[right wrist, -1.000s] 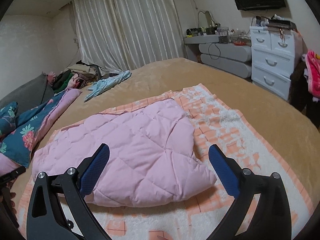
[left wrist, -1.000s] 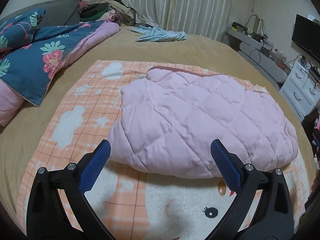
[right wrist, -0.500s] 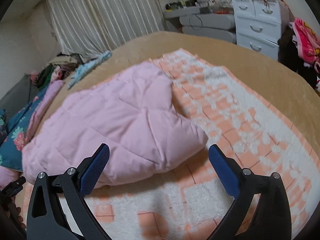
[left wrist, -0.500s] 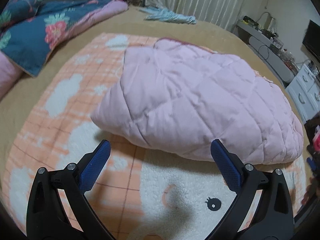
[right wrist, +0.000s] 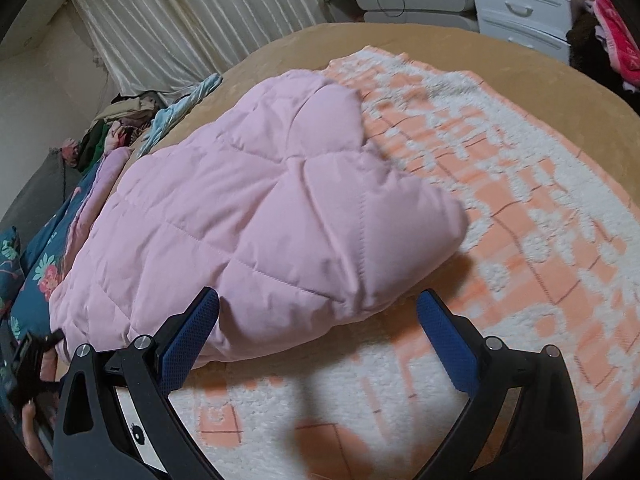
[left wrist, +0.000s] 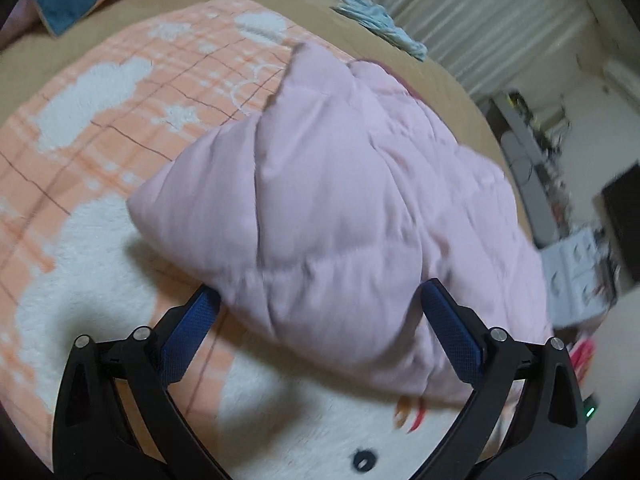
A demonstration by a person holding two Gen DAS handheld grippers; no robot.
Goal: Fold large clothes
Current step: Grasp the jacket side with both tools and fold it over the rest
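A pink quilted padded garment [left wrist: 340, 200] lies folded on an orange and white blanket [left wrist: 100, 120] on the bed; it also shows in the right wrist view [right wrist: 260, 216]. My left gripper [left wrist: 320, 332] is open, its blue pads straddling the garment's near edge, one pad [left wrist: 188, 328] on the blanket side. My right gripper [right wrist: 318, 328] is open at the garment's other near edge, close to its rounded corner [right wrist: 436, 220]. Neither gripper holds cloth.
A floral blue duvet [right wrist: 32, 264] lies beside the garment. A light blue cloth [left wrist: 380, 28] lies on the tan bedcover [right wrist: 360, 48] near the curtains. White drawers [right wrist: 520, 4] and a low shelf stand past the bed's edge. A clothes pile [right wrist: 116, 124] sits by the wall.
Both grippers have moved down and forward toward the garment's near edge, staying open. The garment now fills more of both views and reaches between the pads.
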